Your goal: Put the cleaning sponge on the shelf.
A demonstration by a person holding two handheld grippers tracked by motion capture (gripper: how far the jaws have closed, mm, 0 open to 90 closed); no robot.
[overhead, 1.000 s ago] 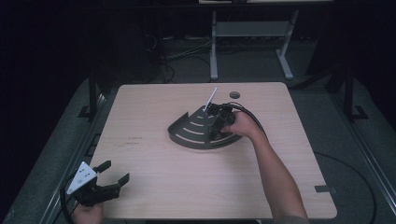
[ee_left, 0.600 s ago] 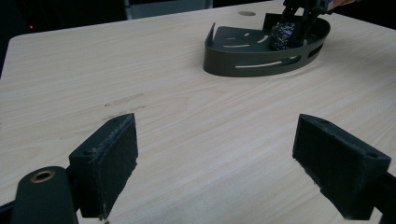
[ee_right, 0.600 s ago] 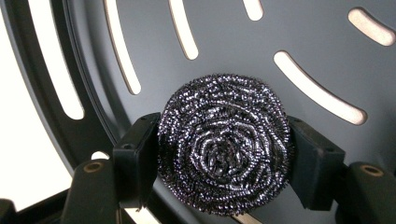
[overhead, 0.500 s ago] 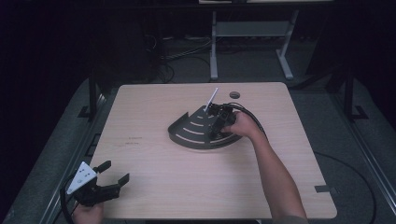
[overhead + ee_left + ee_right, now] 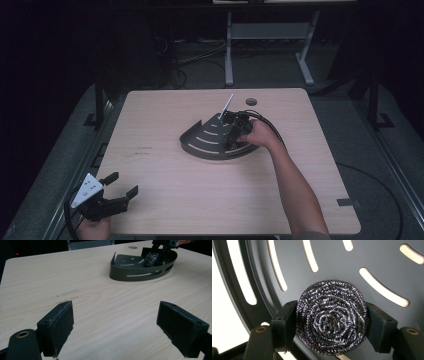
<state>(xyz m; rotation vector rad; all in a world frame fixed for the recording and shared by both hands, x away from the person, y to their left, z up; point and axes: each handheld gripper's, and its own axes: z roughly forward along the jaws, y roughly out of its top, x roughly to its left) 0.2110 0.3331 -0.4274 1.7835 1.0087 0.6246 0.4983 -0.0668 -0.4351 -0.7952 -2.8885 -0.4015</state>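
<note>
Over slotted tray (image 5: 210,145), right gripper (image 5: 331,325) clamping round steel scourer (image 5: 332,320) flat-faced, left gripper (image 5: 115,332) fingers spread.

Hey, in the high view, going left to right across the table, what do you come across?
Left gripper at the near left corner → dark slotted tray → right gripper reaching into the tray → the person's hand holding it.

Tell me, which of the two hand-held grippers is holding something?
The right hand-held gripper, over the dark slotted tray: it clamps a steel wool scourer. The left hand-held gripper is open above bare table.
</note>
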